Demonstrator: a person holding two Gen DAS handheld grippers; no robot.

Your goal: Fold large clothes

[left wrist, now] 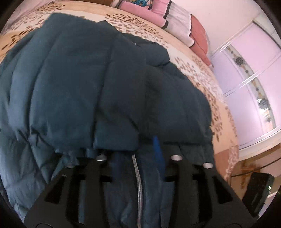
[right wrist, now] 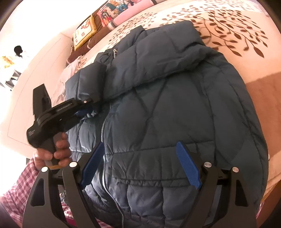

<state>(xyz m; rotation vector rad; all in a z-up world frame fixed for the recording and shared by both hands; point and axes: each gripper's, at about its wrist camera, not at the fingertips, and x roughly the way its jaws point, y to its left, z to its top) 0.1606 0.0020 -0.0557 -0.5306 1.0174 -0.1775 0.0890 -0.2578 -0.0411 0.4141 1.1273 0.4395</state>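
Note:
A dark teal quilted puffer jacket (right wrist: 166, 108) lies on a bed, its silver zipper (right wrist: 103, 133) facing me and one sleeve folded across the chest. My right gripper (right wrist: 140, 166) is open, its blue pads (right wrist: 188, 166) spread over the jacket's lower front, holding nothing. My left gripper (right wrist: 87, 107) shows in the right wrist view at the jacket's left edge, shut on the cuff of the other sleeve (right wrist: 91, 80). In the left wrist view the jacket (left wrist: 87, 79) fills the frame and drapes over the fingers; one blue pad (left wrist: 158, 149) shows.
The bedspread (right wrist: 228, 35) is cream with a brown leaf print. Pink and patterned pillows (right wrist: 108, 15) lie at the head of the bed. A wardrobe with sliding doors (left wrist: 249, 79) stands beyond the bed. A dark device (left wrist: 258, 191) sits by the bed's edge.

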